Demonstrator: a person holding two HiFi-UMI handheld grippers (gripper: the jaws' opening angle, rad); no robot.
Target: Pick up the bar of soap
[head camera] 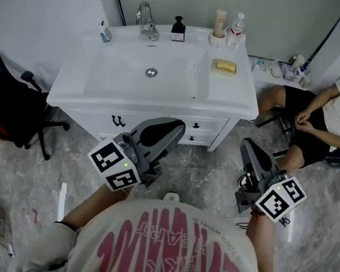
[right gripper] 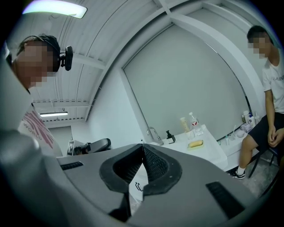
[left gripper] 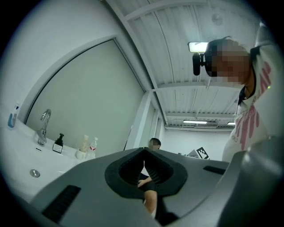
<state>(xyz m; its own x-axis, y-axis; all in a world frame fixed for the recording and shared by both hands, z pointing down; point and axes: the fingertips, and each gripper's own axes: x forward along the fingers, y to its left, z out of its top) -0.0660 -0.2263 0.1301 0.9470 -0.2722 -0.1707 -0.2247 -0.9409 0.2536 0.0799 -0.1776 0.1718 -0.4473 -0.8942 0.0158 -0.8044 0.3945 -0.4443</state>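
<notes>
head view: l gripper point(head camera: 170, 126) & r gripper point(head camera: 250, 147) both pressed together, empty, well apart from soap bar point(head camera: 224, 66) on sink counter point(head camera: 245, 94).

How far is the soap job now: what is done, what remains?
Done: nothing; the bar of soap lies on the counter beside the basin. In hand: nothing; the left claw and right claw are shut, empty, short of the counter. Left: reach, open, grip, lift.
</notes>
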